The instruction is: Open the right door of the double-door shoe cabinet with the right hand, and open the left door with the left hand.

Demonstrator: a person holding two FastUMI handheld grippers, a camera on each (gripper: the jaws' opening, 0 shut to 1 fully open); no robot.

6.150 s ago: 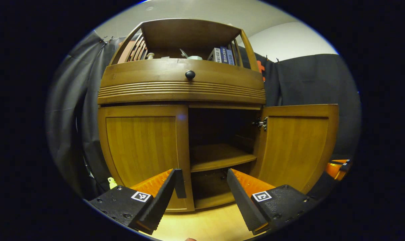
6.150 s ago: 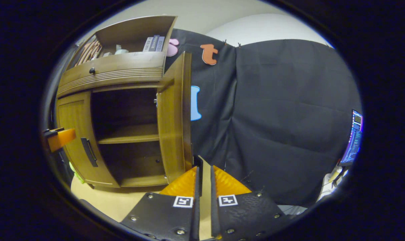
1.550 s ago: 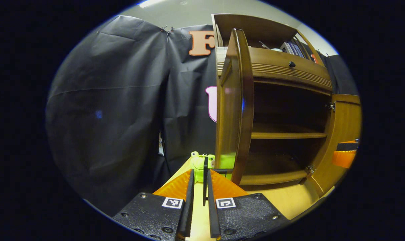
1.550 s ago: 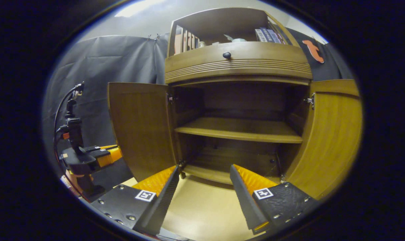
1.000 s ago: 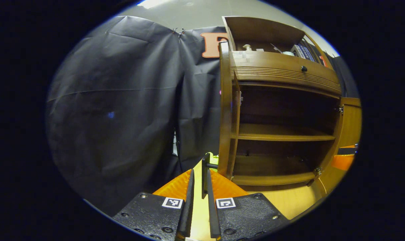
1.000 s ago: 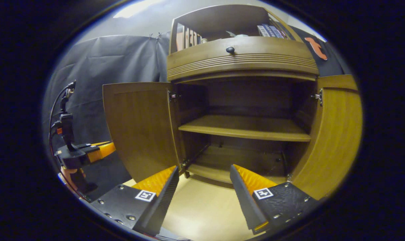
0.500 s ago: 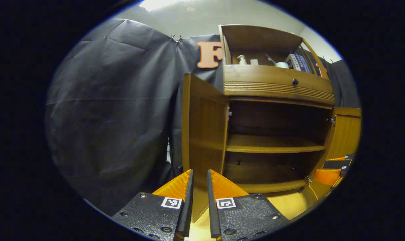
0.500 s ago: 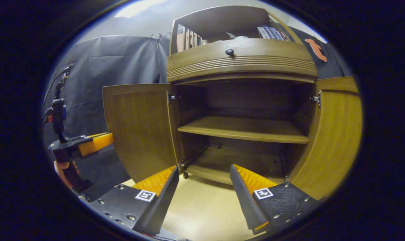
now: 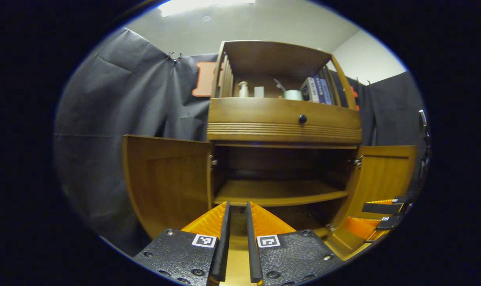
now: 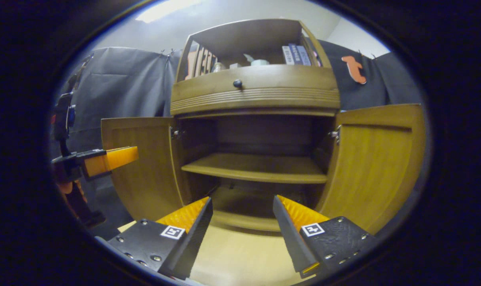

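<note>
Left gripper (image 9: 236, 238): textured black plates, round screws, one square black-and-white marker on each. Right gripper (image 10: 242, 234): same build.

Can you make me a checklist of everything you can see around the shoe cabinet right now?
Surface: light wooden floor in front of the cabinet.
Job's things: shoe cabinet; left door and right door both swung wide open; inner shelf bare.
Clutter: books, a pump bottle and a small white container in the top cubby; the drawer with a black knob is closed.
Grippers: left gripper, jaws nearly together, holding nothing; right gripper, jaws wide apart, holding nothing.
Cables: nothing clearly seen.
Surroundings: black cloth behind the cabinet, pale ceiling above.
</note>
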